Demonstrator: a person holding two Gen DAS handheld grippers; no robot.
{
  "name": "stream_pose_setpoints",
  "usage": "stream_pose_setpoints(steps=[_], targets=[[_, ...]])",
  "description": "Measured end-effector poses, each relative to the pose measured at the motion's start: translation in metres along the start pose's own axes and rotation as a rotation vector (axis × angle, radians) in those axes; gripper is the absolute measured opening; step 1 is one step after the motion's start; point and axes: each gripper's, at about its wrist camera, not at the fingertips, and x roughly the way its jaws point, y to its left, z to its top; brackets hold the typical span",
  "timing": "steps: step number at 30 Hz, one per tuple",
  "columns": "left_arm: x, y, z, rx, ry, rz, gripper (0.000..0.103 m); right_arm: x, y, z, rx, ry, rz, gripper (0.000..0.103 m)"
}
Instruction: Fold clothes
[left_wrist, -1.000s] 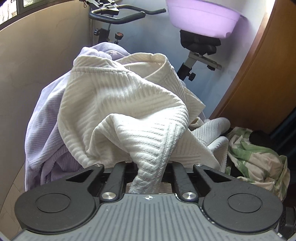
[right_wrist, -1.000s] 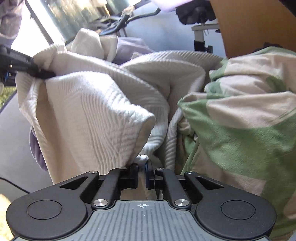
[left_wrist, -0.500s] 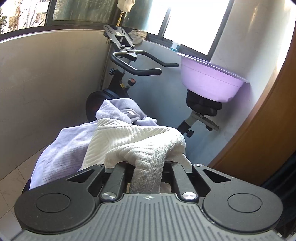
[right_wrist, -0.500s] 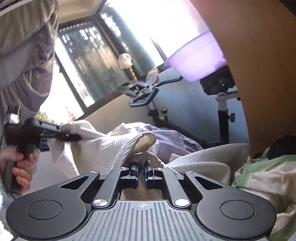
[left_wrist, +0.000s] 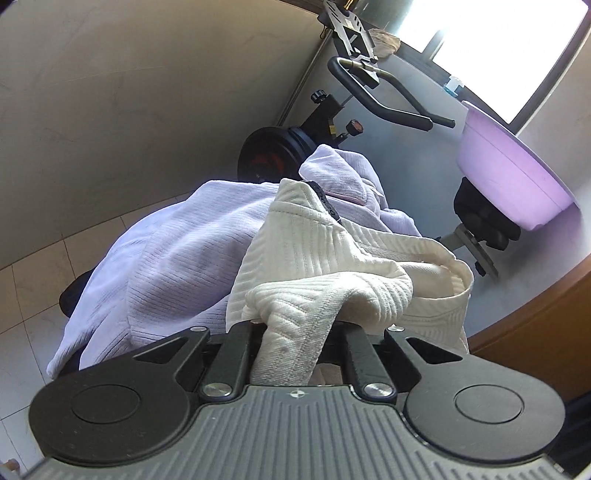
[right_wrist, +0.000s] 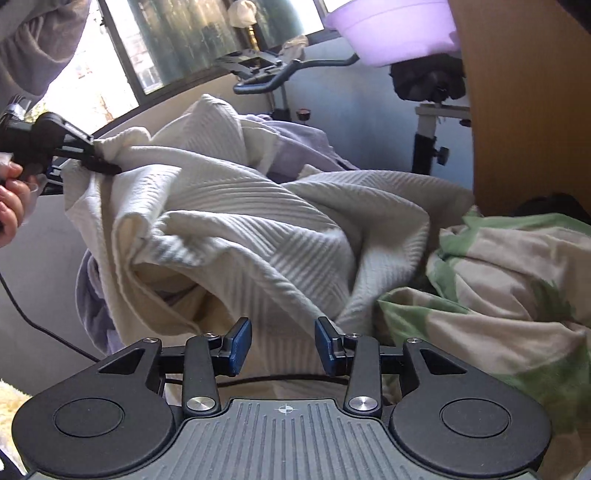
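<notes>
A cream ribbed garment (left_wrist: 332, 258) hangs bunched from my left gripper (left_wrist: 295, 332), which is shut on a fold of it. In the right wrist view the same cream garment (right_wrist: 258, 229) spreads across the middle, pinched at its upper left corner by the left gripper (right_wrist: 105, 168), which a hand (right_wrist: 11, 206) holds. My right gripper (right_wrist: 283, 345) is open just in front of the cloth, blue pads (right_wrist: 238, 345) apart with nothing between them.
A lavender garment (left_wrist: 166, 266) lies behind the cream one. A green-and-cream patterned garment (right_wrist: 498, 277) is heaped to the right. An exercise bike (left_wrist: 369, 88) carrying a purple basin (left_wrist: 509, 173) stands behind, beside a wooden panel (right_wrist: 524, 110). A black cable (right_wrist: 33, 317) trails at left.
My right gripper has opened and let go of the cream garment. The left gripper keeps its hold and has swung further left, pulling the cloth out.
</notes>
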Motion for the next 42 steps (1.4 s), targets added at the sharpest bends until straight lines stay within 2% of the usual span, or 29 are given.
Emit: stream_pose_setpoints(steps=[4,8,11,20,23,25,30,34,36,39,42], targets=[[0.003,-0.001,0.001,0.005,0.006,0.003,0.01,0.003,-0.036,-0.002,0.195,-0.005,-0.028,0.037],[0.006,-0.007,-0.002,0.059,0.006,0.019,0.01,0.032,-0.054,-0.007,0.358,0.023,-0.021,0.037],[0.007,-0.014,-0.005,0.129,0.005,0.04,0.01,0.055,-0.053,-0.009,0.383,0.029,-0.047,0.037],[0.008,-0.012,-0.007,0.158,0.024,0.029,0.011,0.091,-0.019,-0.015,0.27,0.17,-0.117,0.034],[0.011,-0.013,-0.01,0.175,0.034,0.032,0.011,0.091,-0.017,-0.013,0.274,0.179,-0.115,0.024],[0.011,-0.015,-0.013,0.196,0.032,0.039,0.011,0.087,-0.016,-0.01,0.278,0.182,-0.11,0.012],[0.01,-0.018,-0.015,0.225,0.019,0.049,0.011,0.081,0.001,-0.002,0.206,0.193,-0.137,0.006],[0.001,-0.019,-0.014,0.222,-0.019,0.027,0.01,0.07,0.028,0.011,0.122,0.152,-0.102,0.005],[-0.005,-0.02,-0.012,0.213,-0.039,0.012,0.009,0.058,0.038,0.017,0.119,0.101,-0.085,0.005],[-0.018,-0.026,-0.007,0.237,-0.092,-0.007,0.009,0.029,0.046,0.03,0.119,-0.062,0.017,0.004],[-0.032,-0.034,-0.002,0.277,-0.166,-0.005,0.009,0.008,0.055,0.046,0.098,-0.15,0.109,0.004]])
